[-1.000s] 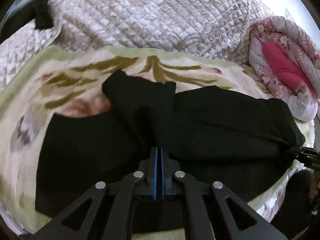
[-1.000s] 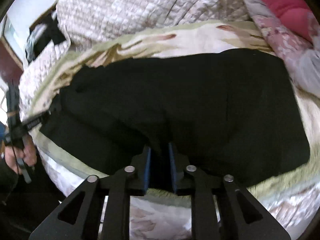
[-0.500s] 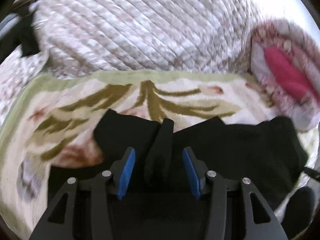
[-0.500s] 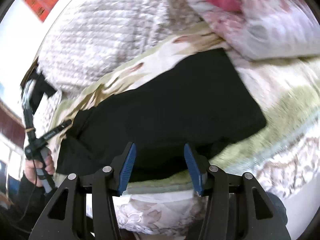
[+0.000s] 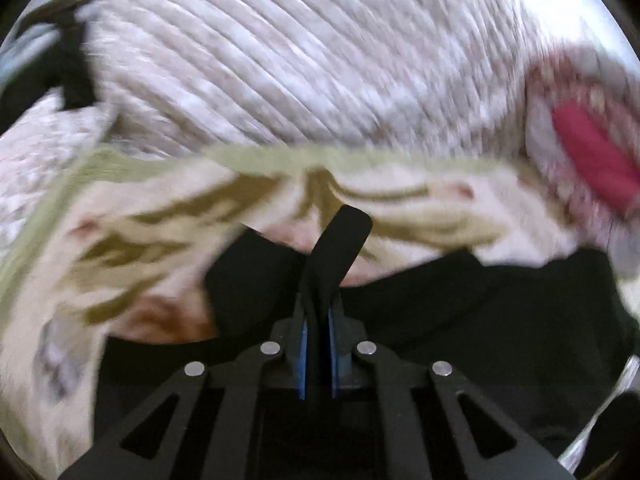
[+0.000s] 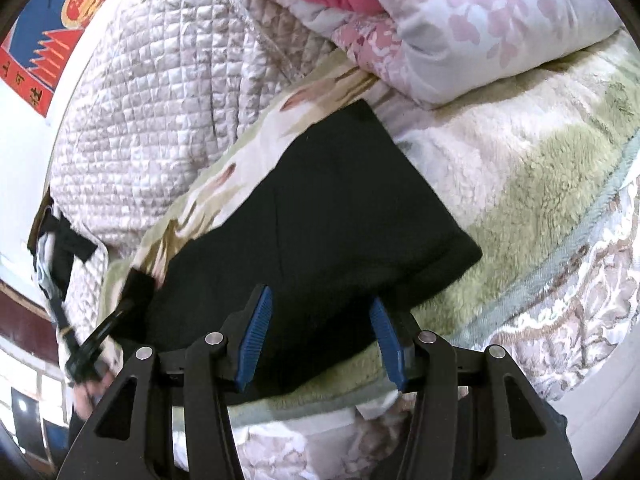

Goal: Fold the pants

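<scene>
Left gripper (image 5: 317, 354): jaws closing on a pinched fold of the black pants (image 6: 320, 216); thin bite, could slip if tugged.
Right gripper (image 6: 320, 340): apart, empty, over the pants' near edge.
Pants: spread on the plush blanket (image 6: 532, 176), near bed edge; could slide off.
Far: quilt (image 5: 320, 60), rolled duvet (image 6: 460, 20) limit room.

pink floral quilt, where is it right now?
Rolled up at the upper right in both wrist views: the pink floral quilt lies on the green plush blanket, just beyond the black pants.
</scene>
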Motion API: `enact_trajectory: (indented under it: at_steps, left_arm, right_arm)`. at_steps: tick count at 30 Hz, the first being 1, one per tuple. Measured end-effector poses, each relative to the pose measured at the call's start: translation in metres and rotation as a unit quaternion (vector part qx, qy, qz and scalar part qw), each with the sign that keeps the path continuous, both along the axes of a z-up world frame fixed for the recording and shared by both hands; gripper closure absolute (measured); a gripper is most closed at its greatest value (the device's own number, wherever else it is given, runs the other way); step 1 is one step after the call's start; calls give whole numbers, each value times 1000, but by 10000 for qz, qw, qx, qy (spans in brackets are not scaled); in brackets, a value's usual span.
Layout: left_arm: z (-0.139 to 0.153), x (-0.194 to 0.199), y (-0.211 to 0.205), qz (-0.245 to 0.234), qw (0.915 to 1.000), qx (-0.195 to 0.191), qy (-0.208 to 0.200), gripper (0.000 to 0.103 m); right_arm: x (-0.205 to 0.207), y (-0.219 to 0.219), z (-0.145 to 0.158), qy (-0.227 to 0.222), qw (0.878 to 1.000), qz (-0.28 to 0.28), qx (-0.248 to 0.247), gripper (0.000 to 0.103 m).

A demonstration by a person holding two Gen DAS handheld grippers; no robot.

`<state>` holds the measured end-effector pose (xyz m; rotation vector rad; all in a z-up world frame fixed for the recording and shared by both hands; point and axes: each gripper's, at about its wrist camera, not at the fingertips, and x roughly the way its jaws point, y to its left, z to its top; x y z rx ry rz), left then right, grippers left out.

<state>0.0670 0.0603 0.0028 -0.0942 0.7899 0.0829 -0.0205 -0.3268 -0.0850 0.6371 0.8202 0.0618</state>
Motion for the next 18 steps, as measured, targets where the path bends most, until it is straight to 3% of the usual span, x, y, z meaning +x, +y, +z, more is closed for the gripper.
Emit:
enact_trajectory:
  at_steps: [2, 5, 10, 16, 18]
  left_arm:
    - [13, -29, 22, 450, 9984, -214, -279, 94]
    - [14, -69, 49, 911, 9942, -462, -350, 94]
    - [-23, -96, 79, 1127, 9885, -991, 191, 89]
    - [-36, -94, 92, 1123, 9827, -1452, 251, 86]
    - [-35, -88, 95, 1037, 9825, -1530, 233, 80]
  right_arm:
    - [0, -2, -2, -37, 9999, -53, 88, 52]
    - [3, -1, -5, -23, 10000, -42, 53, 52]
    - [8, 0, -6, -27, 10000, -61, -13, 52]
    - [12, -2, -5, -60, 9999, -125, -11, 52]
    - [12, -3, -5, -73, 9999, -142, 2, 52]
